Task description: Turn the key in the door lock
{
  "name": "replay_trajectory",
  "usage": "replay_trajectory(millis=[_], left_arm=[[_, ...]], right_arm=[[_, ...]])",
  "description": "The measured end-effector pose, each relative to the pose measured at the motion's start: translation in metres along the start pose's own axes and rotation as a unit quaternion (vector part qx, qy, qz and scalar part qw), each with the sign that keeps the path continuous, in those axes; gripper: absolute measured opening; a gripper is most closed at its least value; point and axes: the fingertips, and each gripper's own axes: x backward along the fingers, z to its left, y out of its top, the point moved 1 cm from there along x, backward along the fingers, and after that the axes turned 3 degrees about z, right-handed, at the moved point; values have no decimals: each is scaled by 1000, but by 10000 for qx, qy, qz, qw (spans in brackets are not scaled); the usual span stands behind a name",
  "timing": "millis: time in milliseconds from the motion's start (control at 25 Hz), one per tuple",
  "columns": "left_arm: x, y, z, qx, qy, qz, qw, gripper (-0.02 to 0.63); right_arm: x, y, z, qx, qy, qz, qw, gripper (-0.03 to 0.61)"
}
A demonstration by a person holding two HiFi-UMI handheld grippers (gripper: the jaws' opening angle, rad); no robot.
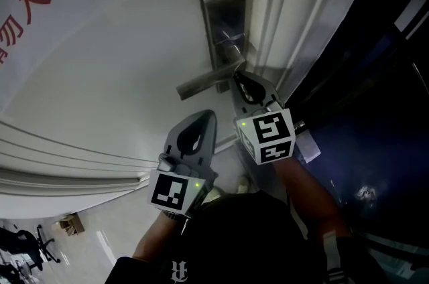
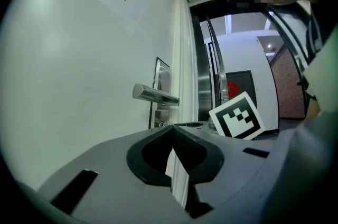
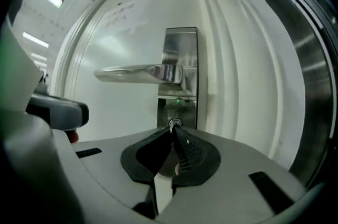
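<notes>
A steel lock plate (image 1: 224, 25) with a lever handle (image 1: 208, 80) is set in the white door (image 1: 120, 55). In the right gripper view the handle (image 3: 140, 73) runs left from the plate (image 3: 179, 64), and a small key (image 3: 174, 123) sticks out of the cylinder under it. My right gripper (image 3: 172, 132) is shut, its tips pinched on that key; in the head view it (image 1: 242, 83) reaches in just below the handle. My left gripper (image 1: 200, 123) is shut and holds nothing, hanging back from the door, lower left of the handle. From it I see the handle (image 2: 155, 94) side-on.
The door frame (image 1: 295, 15) runs along the right of the plate, with a dark opening (image 1: 375, 108) beyond it. A sign with red characters (image 1: 17, 8) hangs on the door at upper left. An office chair (image 1: 30, 242) stands on the floor at lower left.
</notes>
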Motion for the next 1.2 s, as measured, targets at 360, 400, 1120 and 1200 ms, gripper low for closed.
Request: replay_trajectory(millis=[360,400,1120,1200], left_arm=[[2,-1,1,4,-113,18,9999,6],[2,-1,2,9,-118,18,9999,7],[8,1,5,-22,-30,25,10000,8],[7,1,4,-20,-29,18,10000,7]], right_arm=[[-2,1,-2,-517,197,134,9984,23],[-2,0,-2,-720,274,140,9969,23],[-5,-15,-10,-6376,2355,-398,7324,35],[-5,-14,-9,-6676,2508,-473,6994,34]])
